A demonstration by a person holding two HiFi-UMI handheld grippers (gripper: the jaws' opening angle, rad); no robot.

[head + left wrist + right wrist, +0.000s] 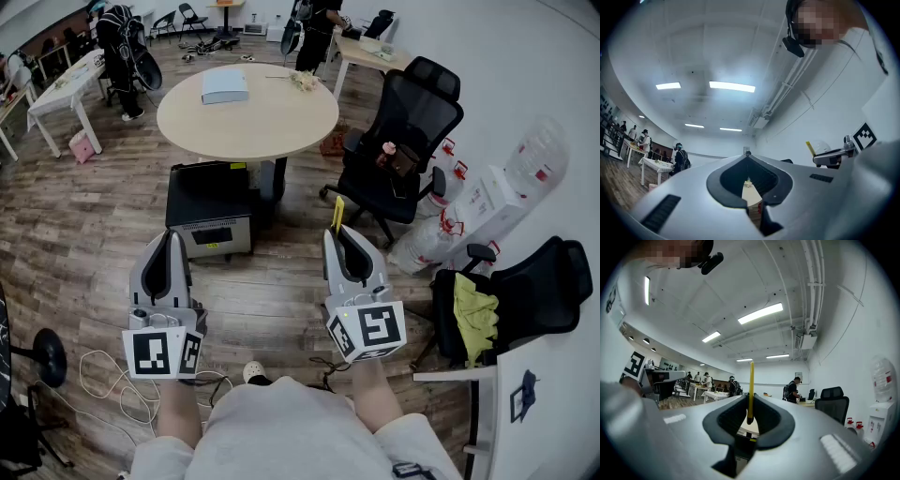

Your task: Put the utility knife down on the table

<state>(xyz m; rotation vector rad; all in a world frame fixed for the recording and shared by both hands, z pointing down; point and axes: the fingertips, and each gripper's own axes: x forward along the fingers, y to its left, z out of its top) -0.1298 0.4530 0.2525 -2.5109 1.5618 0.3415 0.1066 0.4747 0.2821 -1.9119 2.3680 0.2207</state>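
The round bench (pixel 272 122) is well ahead, so I'd carry my right tool (pixel 345 234) past its near edge before lowering. That tool is clamped on the upright yellow utility knife (pixel 337 214). My left tool (pixel 172 242) is closed on nothing.

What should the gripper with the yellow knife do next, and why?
Probably carry the right gripper forward toward the round table: its jaws are shut on the utility knife, and it hangs above the wood floor, well short of that table.
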